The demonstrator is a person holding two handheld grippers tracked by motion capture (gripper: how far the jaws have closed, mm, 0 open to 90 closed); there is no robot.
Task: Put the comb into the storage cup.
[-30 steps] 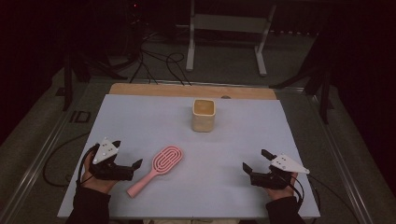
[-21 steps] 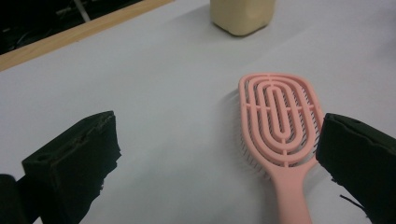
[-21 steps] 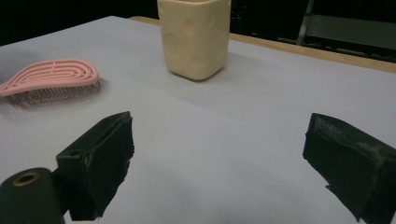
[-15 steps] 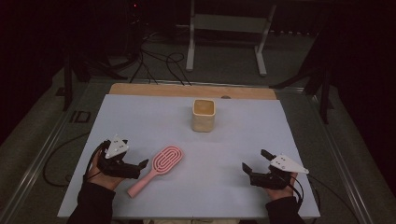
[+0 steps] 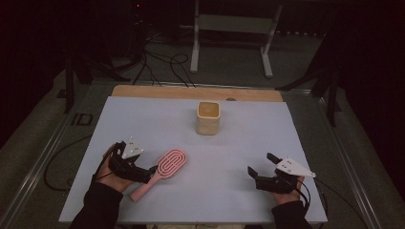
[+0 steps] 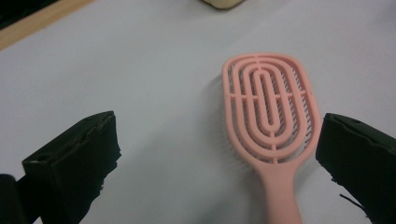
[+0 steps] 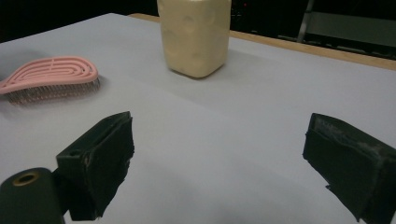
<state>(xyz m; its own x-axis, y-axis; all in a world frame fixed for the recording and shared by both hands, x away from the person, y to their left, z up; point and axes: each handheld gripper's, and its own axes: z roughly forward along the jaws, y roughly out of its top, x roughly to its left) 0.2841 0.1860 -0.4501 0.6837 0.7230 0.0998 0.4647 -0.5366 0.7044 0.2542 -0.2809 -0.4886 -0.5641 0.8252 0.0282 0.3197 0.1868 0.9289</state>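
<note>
Left gripper (image 5: 152, 169): held in the person's left hand (image 5: 109, 167) at the near left of the table (image 5: 143, 119), black, with a grey three-cornered plate on top; jaws spread wide, holding nothing. In the high view its tips sit at the brush handle; whether they touch it cannot be told there. In the left gripper view (image 6: 219, 154) the two black jaws stand far apart, the handle rising between them nearer the right jaw, clear of the left one. Brush (image 5: 162, 171): pink, oval head with ringed slots, flat on the table, bristles down, head pointing up and right toward the table's middle, handle pointing back toward the near edge. In the left gripper view the brush (image 6: 271, 107) shows its full head, with fine bristles visible along the right rim. In the right gripper view the brush (image 7: 51, 79) lies far left, bristles against the table. Cup (image 5: 208, 117): cream, square-sided, upright, open at the top, set toward the far middle of the table, well apart from the brush and from both grippers; in the right gripper view the cup (image 7: 195, 37) stands ahead. Right gripper (image 5: 260, 164): held in the right hand (image 5: 286, 188) at the near right, jaws spread wide, nothing between them, pointing left; in its own view (image 7: 215, 163) bare table lies between the jaws.
</note>
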